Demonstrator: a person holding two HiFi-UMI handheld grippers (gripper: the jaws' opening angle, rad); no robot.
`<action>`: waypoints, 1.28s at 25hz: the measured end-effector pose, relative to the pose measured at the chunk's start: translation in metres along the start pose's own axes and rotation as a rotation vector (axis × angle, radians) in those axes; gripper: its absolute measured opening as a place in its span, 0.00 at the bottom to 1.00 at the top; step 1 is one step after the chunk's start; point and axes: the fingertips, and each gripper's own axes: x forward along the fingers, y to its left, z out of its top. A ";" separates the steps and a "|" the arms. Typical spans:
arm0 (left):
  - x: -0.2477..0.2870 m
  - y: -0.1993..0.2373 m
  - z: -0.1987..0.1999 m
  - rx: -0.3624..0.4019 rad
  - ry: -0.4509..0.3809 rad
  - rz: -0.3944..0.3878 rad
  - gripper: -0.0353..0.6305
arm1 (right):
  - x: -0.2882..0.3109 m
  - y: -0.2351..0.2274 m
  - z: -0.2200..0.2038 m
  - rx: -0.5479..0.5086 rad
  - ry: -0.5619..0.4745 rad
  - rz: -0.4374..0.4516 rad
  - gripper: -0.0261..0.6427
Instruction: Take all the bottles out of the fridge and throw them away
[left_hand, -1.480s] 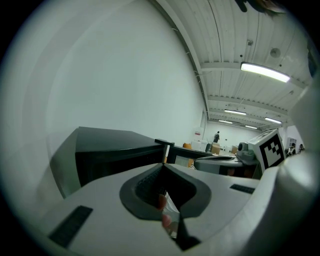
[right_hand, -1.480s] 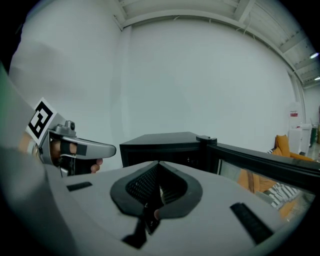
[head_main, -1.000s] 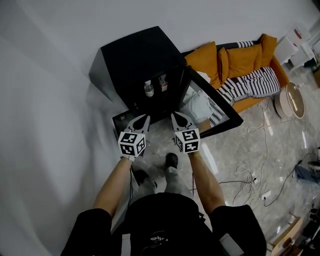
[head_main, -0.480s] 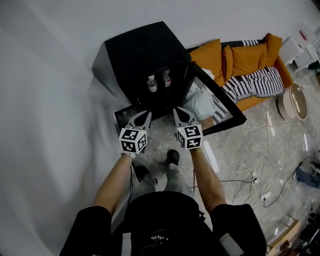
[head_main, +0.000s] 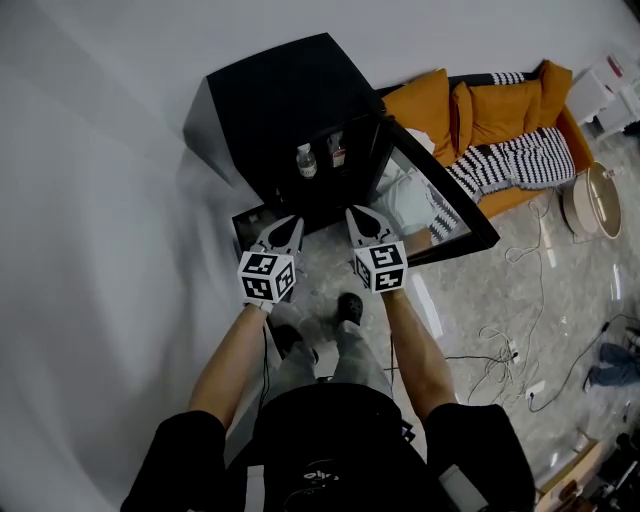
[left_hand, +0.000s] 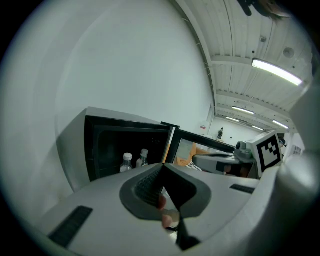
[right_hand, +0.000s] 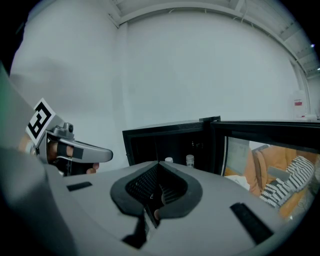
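The fridge (head_main: 280, 100), upper centre, has drifted slightly up-frame as we near it, door (head_main: 440, 205) open. Our left gripper (head_main: 291, 221) and right gripper (head_main: 354, 212) stay closed, empty; two bottles (head_main: 307, 160) remain inside, none taken yet.

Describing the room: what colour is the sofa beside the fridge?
Orange sofa, clearest in the head view.

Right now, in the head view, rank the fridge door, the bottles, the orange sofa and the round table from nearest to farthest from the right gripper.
1. Fridge door: open, just right of the right gripper.
2. Bottles: ahead, inside the fridge.
3. Orange sofa: beyond the door.
4. Round table: far right.
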 end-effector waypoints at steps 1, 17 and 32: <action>0.002 0.000 -0.001 0.001 0.001 0.001 0.06 | 0.002 -0.001 -0.001 0.001 0.001 0.002 0.05; 0.052 0.039 -0.048 0.001 -0.064 0.043 0.06 | 0.076 -0.019 -0.063 -0.014 -0.026 0.055 0.05; 0.071 0.086 -0.098 -0.002 -0.093 0.089 0.06 | 0.138 -0.028 -0.125 -0.009 -0.052 0.038 0.05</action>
